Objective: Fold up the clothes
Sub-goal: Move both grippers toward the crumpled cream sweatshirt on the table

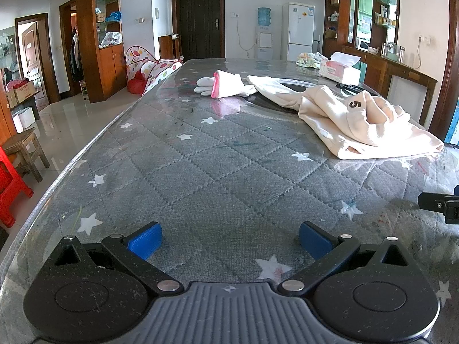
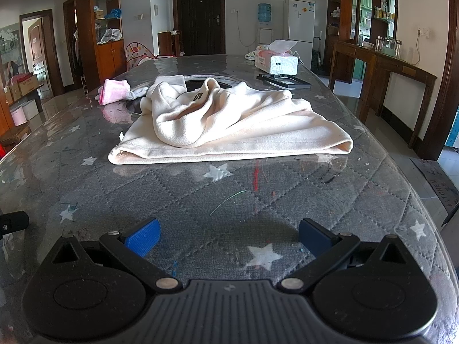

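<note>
A cream garment with a dark "5" on it lies crumpled on the table, straight ahead in the right wrist view and at the far right in the left wrist view. A small pink-and-white garment lies folded beyond it, seen also at the left. My left gripper hovers low over the bare table, open, nothing between its blue pads. My right gripper is open too, short of the cream garment's near hem. A black part of the right gripper shows at the left view's right edge.
The table has a grey quilted star cover under clear film. A tissue box and a flat black frame sit at the far end. A red stool and wooden stool stand left of the table.
</note>
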The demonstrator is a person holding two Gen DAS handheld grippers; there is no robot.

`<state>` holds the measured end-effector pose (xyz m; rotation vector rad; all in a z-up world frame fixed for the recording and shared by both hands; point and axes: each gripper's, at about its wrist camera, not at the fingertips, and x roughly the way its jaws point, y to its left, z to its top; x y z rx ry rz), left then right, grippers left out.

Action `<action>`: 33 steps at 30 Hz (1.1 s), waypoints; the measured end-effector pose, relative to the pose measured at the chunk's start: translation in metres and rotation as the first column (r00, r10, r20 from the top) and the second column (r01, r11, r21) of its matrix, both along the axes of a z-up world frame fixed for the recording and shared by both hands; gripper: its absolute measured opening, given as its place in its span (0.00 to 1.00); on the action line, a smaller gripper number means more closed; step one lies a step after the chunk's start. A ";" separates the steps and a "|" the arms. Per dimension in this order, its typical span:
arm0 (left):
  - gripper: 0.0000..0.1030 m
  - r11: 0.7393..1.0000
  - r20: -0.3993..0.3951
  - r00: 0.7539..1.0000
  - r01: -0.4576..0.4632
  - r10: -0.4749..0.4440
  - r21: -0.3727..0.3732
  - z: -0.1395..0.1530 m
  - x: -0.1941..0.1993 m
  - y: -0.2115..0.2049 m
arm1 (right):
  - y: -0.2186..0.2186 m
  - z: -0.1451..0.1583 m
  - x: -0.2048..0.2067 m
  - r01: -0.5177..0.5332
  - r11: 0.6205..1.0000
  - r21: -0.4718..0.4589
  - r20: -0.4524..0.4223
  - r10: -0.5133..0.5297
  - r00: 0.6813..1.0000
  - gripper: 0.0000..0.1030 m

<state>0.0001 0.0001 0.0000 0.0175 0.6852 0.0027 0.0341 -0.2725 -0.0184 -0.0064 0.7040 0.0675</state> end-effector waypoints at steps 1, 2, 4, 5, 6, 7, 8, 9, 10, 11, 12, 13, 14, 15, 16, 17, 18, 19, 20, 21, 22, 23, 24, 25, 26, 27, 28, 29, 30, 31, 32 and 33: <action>1.00 1.000 0.001 1.000 -0.001 0.001 0.003 0.000 0.000 0.000 | 0.000 0.000 0.000 0.000 1.000 0.003 0.000 0.000 1.000 1.00; 1.00 1.000 0.001 1.000 -0.001 0.001 0.005 0.000 0.000 0.000 | -0.001 0.000 0.000 0.000 1.000 0.005 0.000 0.000 1.000 1.00; 1.00 1.000 0.001 1.000 -0.008 0.008 0.009 0.000 0.000 0.000 | -0.001 0.000 0.000 0.000 1.000 0.009 0.000 0.000 1.000 1.00; 1.00 1.000 0.000 1.000 -0.017 0.017 0.009 0.000 0.000 -0.002 | -0.002 0.000 0.001 0.000 1.000 0.009 -0.001 0.000 1.000 1.00; 1.00 1.000 -0.001 1.000 -0.026 0.026 0.009 -0.001 0.000 -0.003 | -0.002 0.000 0.001 0.000 1.000 0.009 -0.001 0.000 1.000 1.00; 1.00 0.999 -0.004 0.999 -0.034 0.034 0.009 -0.001 0.000 -0.003 | -0.002 0.001 0.001 -0.001 1.000 0.008 -0.002 0.001 1.000 1.00; 1.00 0.999 -0.007 0.999 -0.042 0.042 0.008 -0.002 0.002 -0.004 | -0.001 0.001 0.001 -0.001 1.000 0.006 -0.002 0.001 1.000 1.00; 1.00 0.999 -0.014 0.999 -0.044 0.044 0.005 -0.002 0.002 -0.004 | -0.001 0.001 0.000 -0.001 1.000 0.003 -0.002 0.001 1.000 1.00; 1.00 0.999 -0.021 0.999 -0.043 0.043 0.001 -0.002 0.002 -0.005 | 0.000 0.001 0.000 -0.001 1.000 0.001 -0.002 0.001 1.000 1.00; 1.00 0.999 -0.028 0.999 -0.039 0.039 0.000 0.000 0.001 -0.006 | 0.000 0.000 0.001 -0.001 1.000 0.000 -0.003 0.001 1.000 1.00; 1.00 0.999 -0.034 0.999 -0.034 0.034 0.000 0.001 0.001 -0.008 | 0.001 0.000 0.001 -0.003 1.000 -0.001 -0.003 0.003 1.000 1.00; 1.00 0.999 -0.038 0.999 -0.032 0.032 -0.002 0.002 0.000 -0.009 | 0.001 0.001 0.000 -0.004 1.000 -0.001 -0.003 0.004 1.000 1.00; 1.00 0.999 -0.042 0.999 -0.032 0.032 -0.003 0.002 -0.001 -0.011 | 0.001 0.001 -0.002 -0.006 1.000 0.000 -0.002 0.006 1.000 1.00; 1.00 0.999 -0.046 0.998 -0.032 0.031 -0.005 0.002 -0.002 -0.012 | 0.001 0.001 -0.003 -0.007 1.000 0.000 -0.002 0.007 1.000 1.00; 1.00 0.999 -0.050 0.998 -0.030 0.030 -0.008 0.003 -0.003 -0.014 | 0.001 0.001 -0.004 -0.008 1.000 0.000 -0.001 0.008 1.000 1.00; 1.00 1.000 -0.055 0.998 -0.028 0.027 -0.012 0.004 -0.003 -0.015 | 0.001 0.001 -0.006 -0.010 1.000 -0.001 -0.001 0.010 1.000 1.00; 1.00 1.000 -0.060 0.998 -0.026 0.025 -0.014 0.004 -0.004 -0.016 | 0.002 0.001 -0.007 -0.013 1.000 -0.001 0.000 0.013 1.000 1.00; 1.00 1.000 -0.066 0.998 -0.026 0.025 -0.014 0.004 -0.004 -0.018 | 0.002 0.002 -0.008 -0.015 1.000 -0.001 0.000 0.015 1.000 1.00; 1.00 1.000 -0.072 0.997 -0.023 0.021 -0.016 0.005 -0.004 -0.020 | 0.002 0.002 -0.010 -0.017 1.000 0.000 -0.001 0.017 1.000 1.00; 1.00 1.000 -0.077 0.997 -0.019 0.017 -0.018 0.006 -0.004 -0.022 | 0.002 0.003 -0.011 -0.019 1.000 0.002 -0.003 0.019 1.000 1.00; 1.00 1.000 -0.083 0.996 -0.017 0.015 -0.022 0.006 -0.005 -0.024 | 0.002 0.003 -0.012 -0.021 1.000 0.002 -0.006 0.021 1.000 1.00; 1.00 1.000 -0.090 0.996 -0.015 0.013 -0.025 0.007 -0.005 -0.025 | 0.002 0.003 -0.013 -0.023 1.000 0.000 -0.009 0.023 1.000 1.00; 1.00 0.999 -0.096 0.995 -0.015 0.012 -0.034 0.008 -0.006 -0.027 | 0.003 0.004 -0.014 -0.025 1.000 -0.003 -0.012 0.025 1.000 1.00; 1.00 0.999 -0.100 0.995 -0.016 0.011 -0.044 0.009 -0.006 -0.028 | 0.003 0.004 -0.015 -0.026 1.000 -0.006 -0.016 0.026 1.000 1.00; 1.00 0.999 -0.104 0.994 -0.016 0.010 -0.052 0.010 -0.007 -0.029 | 0.003 0.005 -0.016 -0.023 1.000 -0.007 -0.021 0.023 1.000 1.00; 1.00 0.998 -0.108 0.994 -0.016 0.009 -0.059 0.011 -0.007 -0.031 | 0.003 0.006 -0.018 -0.017 1.000 -0.006 -0.024 0.017 1.000 1.00; 1.00 0.998 -0.111 0.994 -0.016 0.009 -0.060 0.012 -0.008 -0.032 | 0.003 0.007 -0.020 -0.012 1.000 -0.004 -0.027 0.012 1.000 1.00; 1.00 0.998 -0.113 0.994 -0.016 0.010 -0.058 0.014 -0.009 -0.034 | 0.003 0.008 -0.022 -0.008 1.000 -0.001 -0.030 0.008 1.000 1.00; 1.00 0.998 -0.111 0.994 -0.014 0.008 -0.056 0.015 -0.011 -0.036 | 0.002 0.009 -0.023 -0.003 1.000 0.002 -0.030 0.003 1.000 1.00; 1.00 0.998 -0.109 0.994 -0.011 0.005 -0.054 0.017 -0.012 -0.037 | 0.002 0.011 -0.025 0.002 1.000 0.004 -0.025 -0.002 1.000 1.00; 1.00 0.999 -0.107 0.994 -0.008 0.002 -0.053 0.019 -0.013 -0.039 | 0.002 0.013 -0.027 0.008 1.000 0.006 -0.021 -0.008 1.000 1.00; 1.00 0.999 -0.104 0.995 -0.005 -0.001 -0.053 0.021 -0.014 -0.040 | 0.002 0.015 -0.029 0.014 1.000 0.008 -0.016 -0.013 1.000 1.00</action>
